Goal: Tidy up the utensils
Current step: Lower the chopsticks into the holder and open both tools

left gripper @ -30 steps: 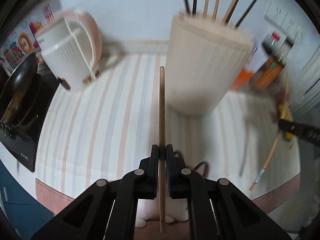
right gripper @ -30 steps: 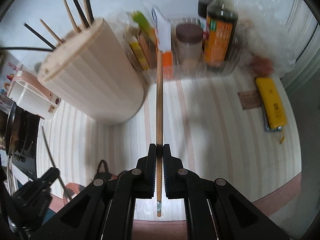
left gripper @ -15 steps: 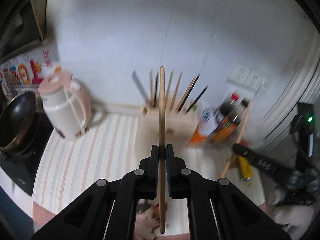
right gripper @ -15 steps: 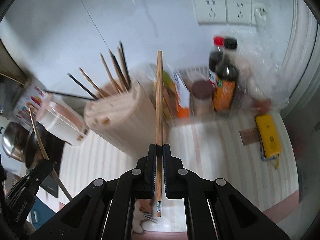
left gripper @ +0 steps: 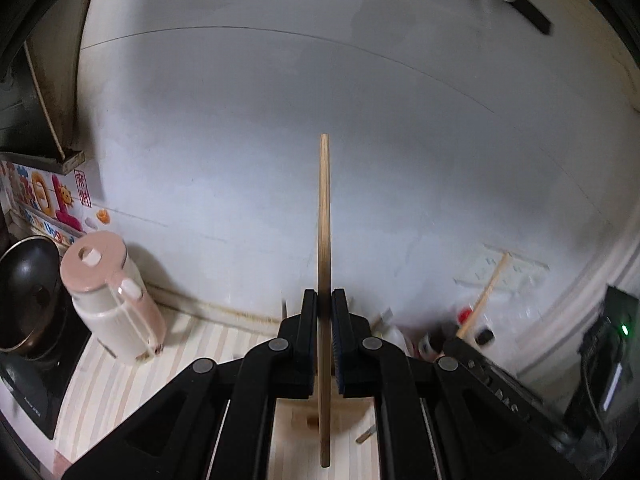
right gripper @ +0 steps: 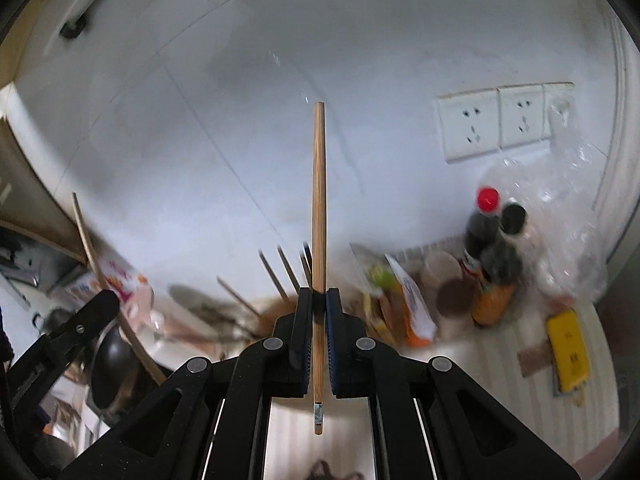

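The left gripper (left gripper: 324,300) is clamped on a slim, round, pale wooden chopstick (left gripper: 324,216), its black jaws pressed against the shaft, which stands nearly upright against the plain white wall (left gripper: 280,140). The right gripper (right gripper: 319,298) pinches a second wooden chopstick (right gripper: 319,184), warmer brown with visible grain and a small grey printed band near its lower end, just below the jaws. That makes two chopsticks, one per gripper, each held well above the striped countertop (right gripper: 472,364). In the left wrist view the right gripper's stick shows as a slanted pale rod at the right edge. The beige utensil holder (left gripper: 298,420) is almost wholly hidden behind the left gripper's body; in the right wrist view only the blurred tips of about four or five sticks rise from it, too smeared to count surely. A pink-lidded white electric kettle (left gripper: 114,300) and a dark wok (left gripper: 28,292) sit at the left. On the right stand two dark sauce bottles (right gripper: 494,264), one red-capped and one black-capped, beside blurred food packets, a crumpled clear plastic bag (right gripper: 560,240) and a yellow rectangular object (right gripper: 568,350). Three white wall plates (right gripper: 506,120) are mounted above; two are sockets, the third is partly veiled by the bag
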A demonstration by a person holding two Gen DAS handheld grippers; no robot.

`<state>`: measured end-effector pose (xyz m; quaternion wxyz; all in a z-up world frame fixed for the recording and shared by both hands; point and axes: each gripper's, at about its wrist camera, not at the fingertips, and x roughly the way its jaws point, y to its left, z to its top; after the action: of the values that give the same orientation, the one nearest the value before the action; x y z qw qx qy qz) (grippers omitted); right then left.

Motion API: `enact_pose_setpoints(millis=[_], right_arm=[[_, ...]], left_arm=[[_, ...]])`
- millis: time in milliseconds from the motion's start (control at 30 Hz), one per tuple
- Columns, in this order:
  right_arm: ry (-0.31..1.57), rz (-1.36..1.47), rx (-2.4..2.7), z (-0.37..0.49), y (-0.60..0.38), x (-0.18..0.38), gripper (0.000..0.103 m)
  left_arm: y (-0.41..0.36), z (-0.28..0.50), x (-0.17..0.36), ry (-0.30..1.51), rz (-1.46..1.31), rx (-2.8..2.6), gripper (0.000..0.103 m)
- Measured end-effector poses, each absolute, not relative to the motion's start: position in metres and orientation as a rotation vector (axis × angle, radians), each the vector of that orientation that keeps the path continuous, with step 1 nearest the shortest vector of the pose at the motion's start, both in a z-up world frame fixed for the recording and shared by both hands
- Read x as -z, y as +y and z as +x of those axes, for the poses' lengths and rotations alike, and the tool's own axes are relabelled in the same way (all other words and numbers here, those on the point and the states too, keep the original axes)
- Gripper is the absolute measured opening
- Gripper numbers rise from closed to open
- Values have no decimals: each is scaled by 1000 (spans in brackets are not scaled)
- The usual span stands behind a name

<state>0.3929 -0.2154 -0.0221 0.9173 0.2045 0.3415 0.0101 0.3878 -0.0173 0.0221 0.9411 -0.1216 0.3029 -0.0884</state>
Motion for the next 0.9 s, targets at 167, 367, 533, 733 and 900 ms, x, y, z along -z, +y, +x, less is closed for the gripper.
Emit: enact_pose_setpoints(millis=[167, 367, 533, 733, 900], right_arm=[[667, 446, -35, 430, -210, 25, 7], [638, 461, -24, 465, -211, 37, 7], [610, 425, -1, 482, -211, 46, 7], [589, 379, 28, 485, -210, 67, 7], [597, 346, 7, 483, -204, 78, 7]], left_arm=[[-20, 427, -14, 592, -262, 144, 4], [-24, 462, 7, 590, -270, 121, 4], [-30, 480, 30, 594, -253, 118, 4], [-34, 487, 55, 629, -237, 120, 5], [-32, 485, 68, 673, -238, 142, 5]])
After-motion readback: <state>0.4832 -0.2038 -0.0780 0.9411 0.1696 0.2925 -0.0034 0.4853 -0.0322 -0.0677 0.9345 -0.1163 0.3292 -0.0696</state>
